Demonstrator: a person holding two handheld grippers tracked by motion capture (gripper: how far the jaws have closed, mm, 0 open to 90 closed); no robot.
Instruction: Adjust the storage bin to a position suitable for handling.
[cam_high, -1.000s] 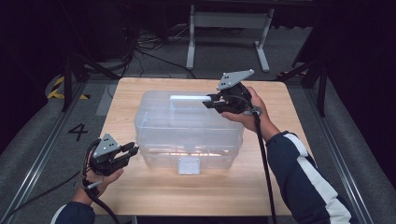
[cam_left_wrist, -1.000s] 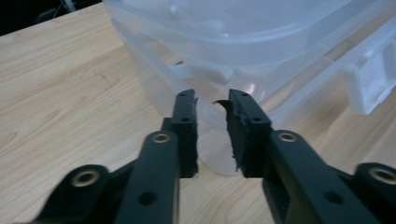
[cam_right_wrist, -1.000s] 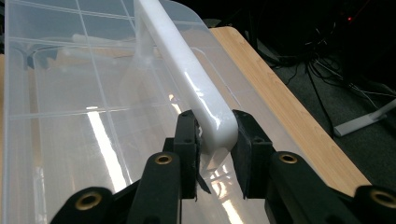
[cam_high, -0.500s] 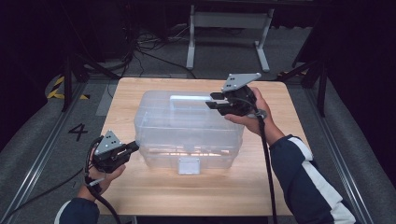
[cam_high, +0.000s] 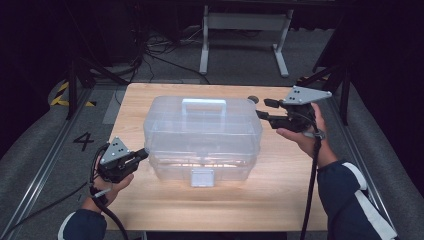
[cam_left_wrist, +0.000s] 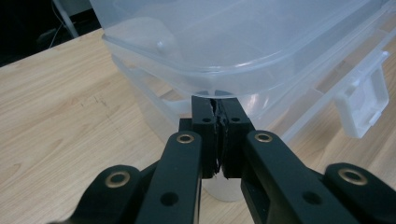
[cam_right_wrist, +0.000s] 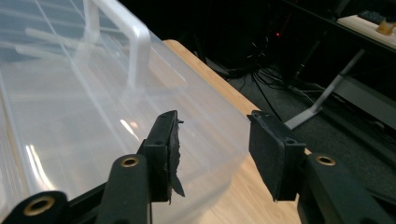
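On the wooden table (cam_high: 150, 200) stands a clear lidded storage box (cam_high: 202, 137); contents indiscernible.

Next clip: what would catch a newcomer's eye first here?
A big clear plastic box with a handle on its lid sits mid-table on the wooden table. The left gripper, jaws shut, is tucked against the box's lower left corner under the lid's rim. The right gripper hangs by the box's far right corner, jaws just opening, nothing between them.

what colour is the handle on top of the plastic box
Translucent white, like the clear box itself. The handle shows best in the high view.
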